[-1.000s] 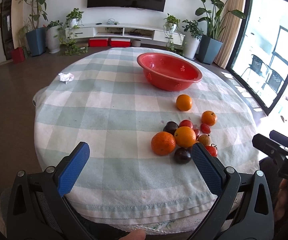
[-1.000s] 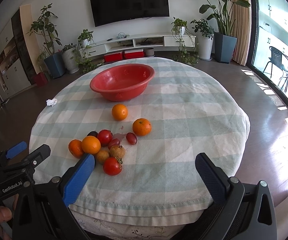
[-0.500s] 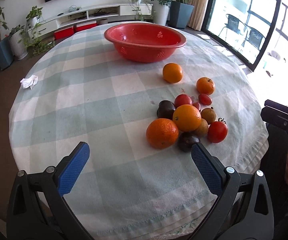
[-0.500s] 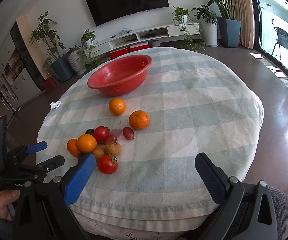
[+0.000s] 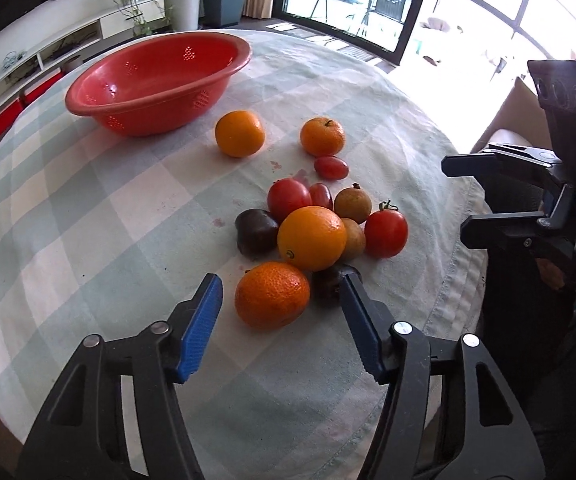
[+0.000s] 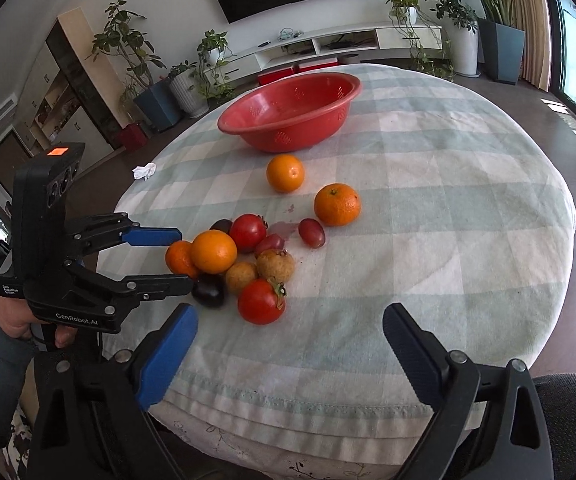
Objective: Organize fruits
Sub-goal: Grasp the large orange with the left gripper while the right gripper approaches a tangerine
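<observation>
The left tool (image 5: 280, 300) had come forward and down over the half second; its blue fingers (image 5: 202, 322) now stood wide apart on either side of the nearest mandarin (image 5: 272, 300), not yet touching it, where before they had hung well short of the pile. The right finger tip lay just beside a dark plum (image 5: 328, 282) behind the mandarin. In the right wrist view the left tool (image 6: 176, 258) reached into the cluster from the left, closer to the fruit than earlier. The right tool (image 6: 288, 344) hung wide open over the near edge of the surface (image 6: 468, 240), holding nothing, about where it had been.

Past the mandarin sat a large orange (image 5: 312, 238), touching a second dark plum (image 5: 256, 234) on its left and two brown fruits (image 5: 352, 200) on its right, with a red tomato (image 5: 386, 228) at the right end. Farther on lay another tomato (image 5: 290, 198) and two red grape tomatoes (image 5: 330, 167). Beyond them two loose oranges (image 5: 240, 134) rested apart. The red colander (image 5: 156, 80) stood at the far left, empty of fruit, and a crumpled tissue (image 6: 144, 171) lay near the left edge.
</observation>
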`<state>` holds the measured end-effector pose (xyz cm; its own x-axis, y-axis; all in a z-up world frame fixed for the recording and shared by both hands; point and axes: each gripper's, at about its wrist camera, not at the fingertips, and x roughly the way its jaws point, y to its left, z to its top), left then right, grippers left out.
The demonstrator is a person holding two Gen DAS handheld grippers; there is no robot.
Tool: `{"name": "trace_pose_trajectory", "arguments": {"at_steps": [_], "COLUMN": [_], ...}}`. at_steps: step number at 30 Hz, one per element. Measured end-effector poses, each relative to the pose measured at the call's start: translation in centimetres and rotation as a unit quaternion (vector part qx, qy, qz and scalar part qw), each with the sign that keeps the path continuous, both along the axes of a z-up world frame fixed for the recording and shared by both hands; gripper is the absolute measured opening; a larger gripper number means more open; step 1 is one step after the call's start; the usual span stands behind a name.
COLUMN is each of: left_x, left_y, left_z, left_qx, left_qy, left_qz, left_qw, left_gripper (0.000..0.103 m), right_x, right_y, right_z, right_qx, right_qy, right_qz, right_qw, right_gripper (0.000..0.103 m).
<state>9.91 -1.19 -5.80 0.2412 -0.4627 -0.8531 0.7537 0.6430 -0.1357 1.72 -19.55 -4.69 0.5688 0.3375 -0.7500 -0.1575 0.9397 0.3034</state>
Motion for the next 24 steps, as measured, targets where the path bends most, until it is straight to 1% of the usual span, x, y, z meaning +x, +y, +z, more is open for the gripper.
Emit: {"name": "trace_pose_trajectory", "arguments": {"at_steps": [3, 5, 7, 9, 12, 15, 24], "left_x": [0.4, 0.6, 0.5, 0.7, 0.8, 0.5, 0.4], "left_y": [0.1, 0.1, 0.5, 1.0, 1.8, 1.7, 1.5], "left_z": [-0.2, -0.2, -0.1, -0.2, -0.2, -0.2, -0.2], "left_qx": [-0.015, -0.020, -0.023, -0.028, -0.038, -0.032, -0.022], "left_qy": [0.010, 0.012, 0.008, 0.010, 0.017, 0.010, 0.007], "left_qz": [-0.018, -0.026, -0.032, -0.029, -0.028, -0.033, -0.039], "left_qw": [0.9997, 0.9994, 0.9992, 0.9992, 0.9987, 0.9989, 0.9990], "left_gripper": [0.051, 0.049, 0.044, 0.035, 0.035, 0.035, 0.035], "right_x": [0.1, 0.3, 0.4, 0.5, 0.7, 0.8, 0.9], "right_y": [0.1, 0.1, 0.2, 0.2, 0.3, 0.4, 1.0], "right_z": [-0.1, -0.2, -0.3, -0.4, -0.6, -0.8, -1.0], "right_qx": [-0.001, -0.002, -0.002, -0.004, -0.004, -0.005, -0.011], "right_qy": [0.004, 0.007, 0.008, 0.009, 0.014, 0.018, 0.020], "right_qz": [0.000, 0.000, 0.000, -0.002, -0.004, -0.003, 0.000], "right_qw": [1.000, 1.000, 1.000, 1.000, 1.000, 1.000, 1.000], "right_gripper": [0.096, 0.096, 0.096, 0.096, 0.096, 0.096, 0.096]}}
